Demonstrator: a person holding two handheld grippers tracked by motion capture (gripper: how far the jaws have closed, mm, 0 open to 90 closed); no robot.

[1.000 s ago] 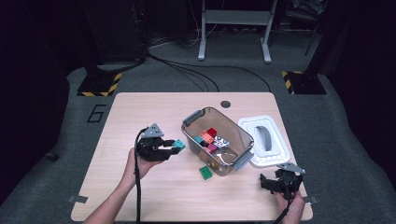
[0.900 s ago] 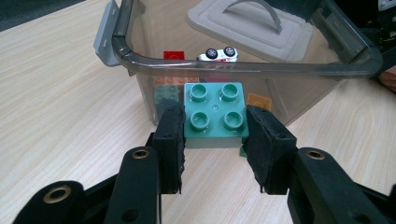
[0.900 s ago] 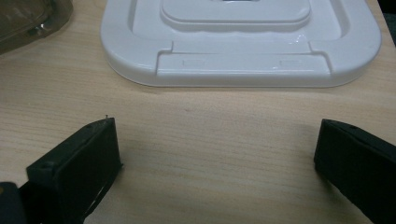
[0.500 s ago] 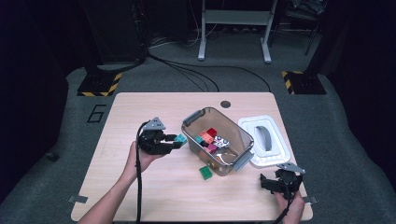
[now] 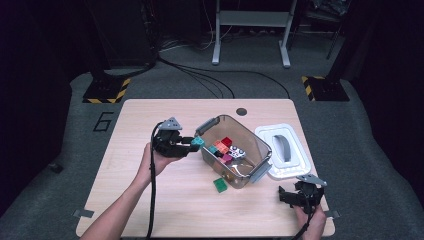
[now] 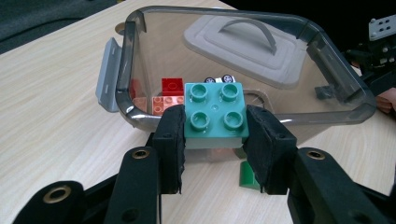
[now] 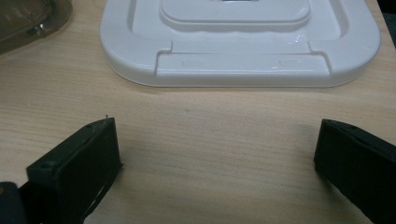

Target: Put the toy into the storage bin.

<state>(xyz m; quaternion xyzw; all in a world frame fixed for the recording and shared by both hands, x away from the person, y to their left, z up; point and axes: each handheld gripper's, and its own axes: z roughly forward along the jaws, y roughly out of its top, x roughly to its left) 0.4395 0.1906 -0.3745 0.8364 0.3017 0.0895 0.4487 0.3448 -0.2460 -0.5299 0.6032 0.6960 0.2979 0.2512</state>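
While the left gripper (image 6: 215, 140) clamps the teal brick (image 6: 215, 115) studs-up, the clear bin (image 6: 327, 65) lies directly ahead, its rim just beyond; the right gripper (image 7: 215, 154), released, hovers over the desk (image 7: 210, 121).

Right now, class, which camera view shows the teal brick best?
The left gripper view: the teal brick sits close up, studs clear, clamped between black pads. The high view shows it tiny, beside the tub.
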